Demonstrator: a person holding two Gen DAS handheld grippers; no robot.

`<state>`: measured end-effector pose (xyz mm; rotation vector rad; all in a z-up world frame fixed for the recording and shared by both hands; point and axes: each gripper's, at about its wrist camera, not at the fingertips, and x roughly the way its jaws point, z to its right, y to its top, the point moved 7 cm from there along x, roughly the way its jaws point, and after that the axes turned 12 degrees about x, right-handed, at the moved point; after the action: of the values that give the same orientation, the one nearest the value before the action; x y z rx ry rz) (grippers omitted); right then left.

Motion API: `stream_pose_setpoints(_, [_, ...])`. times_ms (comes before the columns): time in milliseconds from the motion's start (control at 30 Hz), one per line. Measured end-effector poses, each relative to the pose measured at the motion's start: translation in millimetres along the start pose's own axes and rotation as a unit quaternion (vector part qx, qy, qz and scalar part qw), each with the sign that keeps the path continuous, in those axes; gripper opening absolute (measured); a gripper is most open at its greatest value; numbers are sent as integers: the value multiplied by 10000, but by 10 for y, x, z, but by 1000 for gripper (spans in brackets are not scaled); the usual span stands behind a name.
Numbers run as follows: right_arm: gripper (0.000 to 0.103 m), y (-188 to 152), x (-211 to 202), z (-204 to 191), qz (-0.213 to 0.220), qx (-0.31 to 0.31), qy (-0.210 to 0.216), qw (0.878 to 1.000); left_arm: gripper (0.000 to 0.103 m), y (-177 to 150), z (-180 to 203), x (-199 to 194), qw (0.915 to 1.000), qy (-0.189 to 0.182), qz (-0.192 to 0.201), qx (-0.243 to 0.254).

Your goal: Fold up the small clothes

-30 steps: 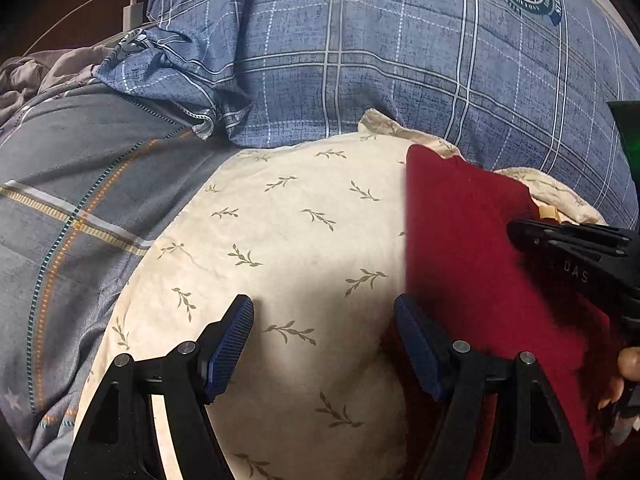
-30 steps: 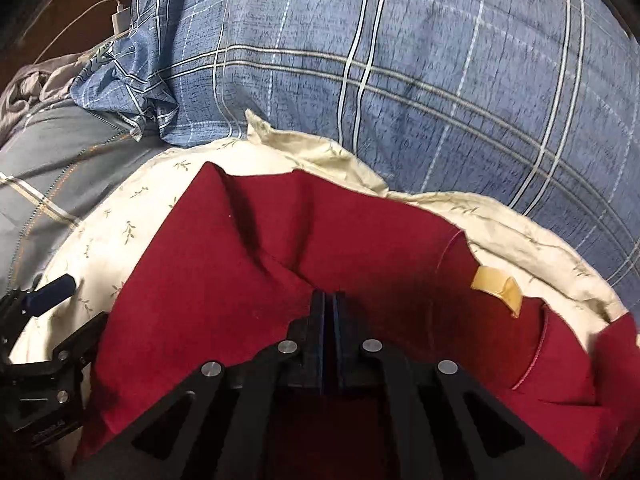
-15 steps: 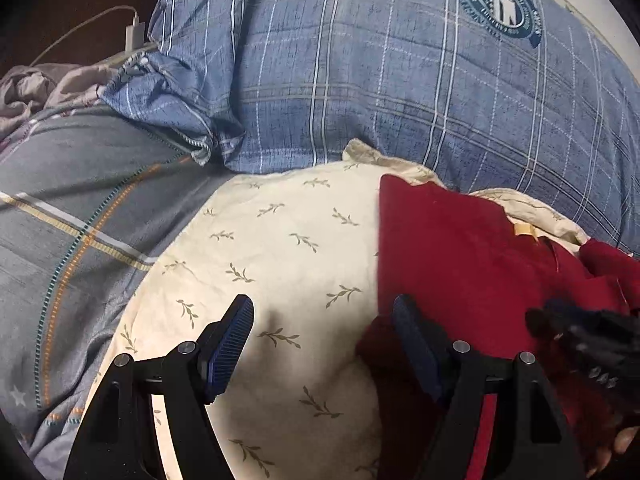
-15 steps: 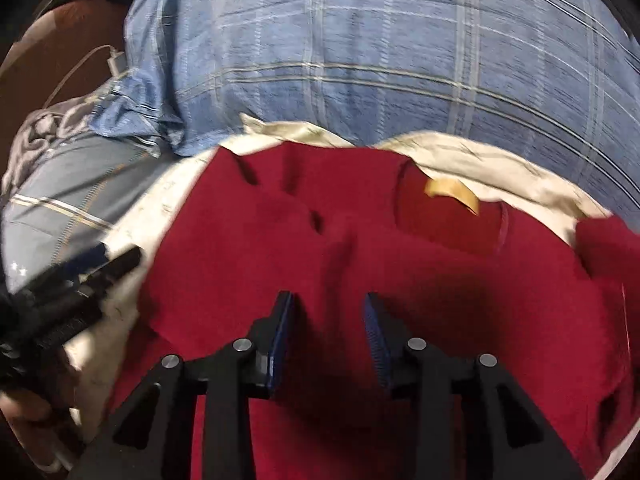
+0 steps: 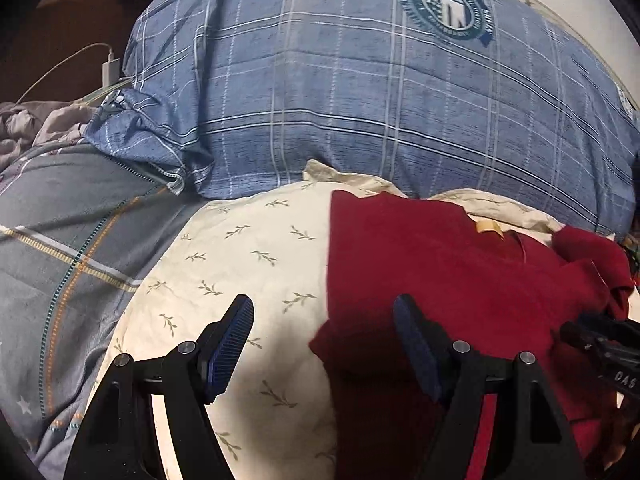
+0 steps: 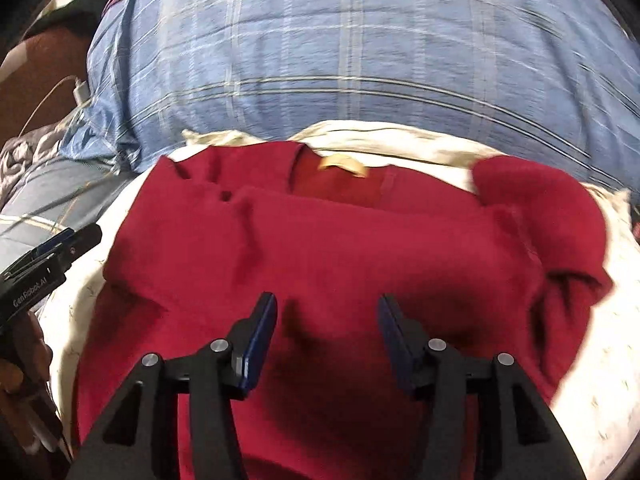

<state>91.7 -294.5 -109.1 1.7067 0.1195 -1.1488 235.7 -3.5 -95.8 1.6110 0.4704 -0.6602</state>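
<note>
Left wrist view: the left hand-held gripper (image 5: 324, 344) hangs with its jaws spread wide and nothing between the pads, just as a second ago. Its left finger is over the cream leaf-print pillow (image 5: 240, 264), its right finger over the left edge of the red garment (image 5: 432, 272). The garment lies on the pillow, and more of it shows now than before: the yellow neck label (image 5: 489, 227) and a bunched red sleeve (image 5: 592, 256) at the right have come into sight. The right hand-held gripper (image 5: 600, 344), which a second ago reached across the middle of the garment's right side, now shows only as a dark tip low at the right edge. Behind the pillow stands the large blue plaid pillow (image 5: 360, 112) with a round crest; the grey striped bed sheet (image 5: 72, 240) fills the left.

Right wrist view: the right hand-held gripper (image 6: 326, 336) was pressed together on a pinched ridge of the red garment (image 6: 320, 248) a second ago; its jaws have just been opening and now stand apart above the cloth, with no fabric gripped between them. The ridge is gone and the garment lies flatter, folded over at its left side, with the yellow neck label (image 6: 342, 163) near the top and the sleeve crumpled at the right. The left hand-held gripper (image 6: 60, 250) sits at the left edge, beside the garment, with a person's hand (image 6: 20, 384) below it. The picture is blurred toward the top.
</note>
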Motion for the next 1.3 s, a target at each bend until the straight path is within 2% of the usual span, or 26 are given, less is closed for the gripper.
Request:
stream_pose_setpoints(333, [54,191,-211,517,510,713,-151,9960,73,93,190,-315,9999,-76,96,79])
stream_pose_setpoints(400, [54,227,-110,598,414,812,-171,9957,78,115,220,-338,9998,-121,126,64])
stream_pose_setpoints(467, [50,169,118,713,1,904,-398,9951,78,100,243,-276,9999,-130,41,25])
stream_pose_setpoints(500, [50,140,151,743,-37,940,-368,9949,78,84,252,-220,9999,-127,-64,-10])
stream_pose_setpoints(600, [53,119,73,715,49,810,-282,9963,78,63,280,-83,9991,-233,-341,-137])
stream_pose_setpoints(700, [53,146,-96,754,127,878,-136,9960,78,141,314,-50,9992,-246,-302,-116])
stream_pose_setpoints(867, [55,482,-435,972,571,1105,-28,9922,78,187,361,20,9985,-398,-358,-145])
stream_pose_setpoints(900, [56,566,-490,1044,664,1261,55,9898,78,183,349,37,9984,-386,-378,-135])
stream_pose_setpoints(933, [63,651,-529,1150,728,1456,110,9866,78,180,340,49,9985,-359,-397,-119])
stream_pose_setpoints(1033, [66,797,-527,1470,758,2041,159,9759,78,193,324,57,9985,-376,-375,-145])
stream_pose_setpoints(1100, [66,837,-413,1657,608,2348,9,9701,78,210,310,56,9985,-387,-347,-186])
stream_pose_setpoints(1200, [66,823,-317,1721,514,2368,-125,9701,78,209,297,78,9985,-368,-335,-207])
stream_pose_setpoints(1300, [66,815,-404,1588,703,2191,-115,9731,78,190,282,118,9985,-331,-378,-235])
